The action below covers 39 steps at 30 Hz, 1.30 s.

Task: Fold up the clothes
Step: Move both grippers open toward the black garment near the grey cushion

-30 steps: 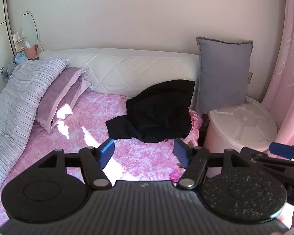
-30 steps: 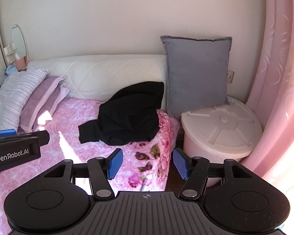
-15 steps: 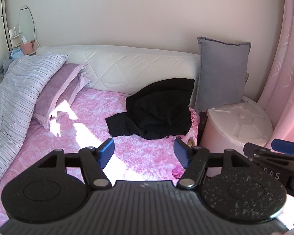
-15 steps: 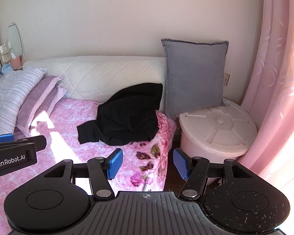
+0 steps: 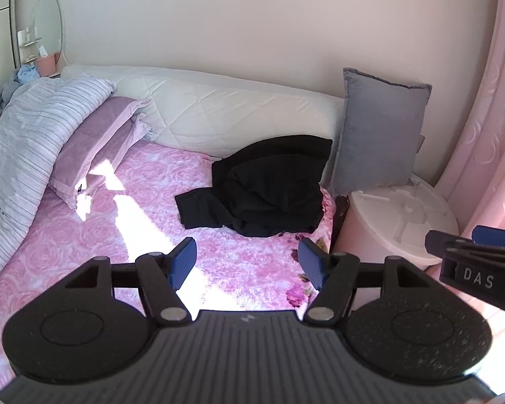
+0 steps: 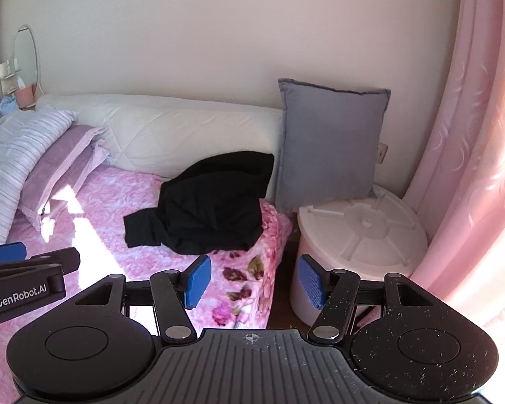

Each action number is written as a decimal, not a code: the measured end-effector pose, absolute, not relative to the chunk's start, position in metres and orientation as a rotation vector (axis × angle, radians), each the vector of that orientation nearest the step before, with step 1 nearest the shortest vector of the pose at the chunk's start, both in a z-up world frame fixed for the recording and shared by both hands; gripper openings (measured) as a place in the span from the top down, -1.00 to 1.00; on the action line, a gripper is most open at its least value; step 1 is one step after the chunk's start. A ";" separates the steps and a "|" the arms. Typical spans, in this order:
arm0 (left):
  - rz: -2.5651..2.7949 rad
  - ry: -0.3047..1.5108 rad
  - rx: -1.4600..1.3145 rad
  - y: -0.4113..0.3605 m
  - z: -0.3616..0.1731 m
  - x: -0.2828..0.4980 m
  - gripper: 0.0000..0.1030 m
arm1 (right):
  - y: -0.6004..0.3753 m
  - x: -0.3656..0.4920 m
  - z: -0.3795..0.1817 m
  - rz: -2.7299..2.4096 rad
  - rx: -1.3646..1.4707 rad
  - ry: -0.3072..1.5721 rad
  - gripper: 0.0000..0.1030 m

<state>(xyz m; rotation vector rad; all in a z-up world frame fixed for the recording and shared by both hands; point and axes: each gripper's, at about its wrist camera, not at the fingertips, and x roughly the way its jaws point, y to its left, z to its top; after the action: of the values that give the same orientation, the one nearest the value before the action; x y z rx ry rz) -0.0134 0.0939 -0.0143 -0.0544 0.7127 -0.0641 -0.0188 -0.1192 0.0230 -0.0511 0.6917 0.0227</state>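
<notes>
On the far right corner of the bed (image 5: 84,262), black garment (image 5: 266,188) lies in a crumpled heap on the pink rose-print cover, one flat end sticking out to the left, upper edge leaning against the white quilted headboard (image 5: 225,114). Not held by anything. Grey cushion (image 5: 380,134) stands upright just right of it, against the wall; in the right wrist view its lower corner sits at the lid of the white round bin (image 6: 363,232) beside the bed. Wall socket partly visible behind the cushion there. Lilac pillows (image 5: 94,148) and a striped grey duvet (image 5: 23,141) on the left side, sun patch across the cover between them and the garment. Oval mirror (image 5: 47,30) and a pink cup (image 5: 47,64) at far left, pink curtain (image 6: 471,155) at right. Left tongs (image 5: 249,262) hang over the near part of the bed, blue pads apart, nothing between them, well short of the garment. Right tongs (image 6: 252,281) same: apart, empty, over the bed's right edge and the floor gap next to the bin. Readable text: "DAS" on the side of the right tongs seen from the left wrist, "GenRobot.AI" on the left tongs seen from the right wrist.
</notes>
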 end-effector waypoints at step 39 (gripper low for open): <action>0.101 0.804 -0.077 0.083 -0.051 0.115 -0.23 | -0.116 0.139 -0.026 0.163 -0.101 0.800 -0.18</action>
<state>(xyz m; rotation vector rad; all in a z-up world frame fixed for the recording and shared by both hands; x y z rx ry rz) 0.1145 0.0826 -0.0507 -0.0767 0.8039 0.1009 0.1387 -0.1163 -0.0256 -0.1012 0.8002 0.1630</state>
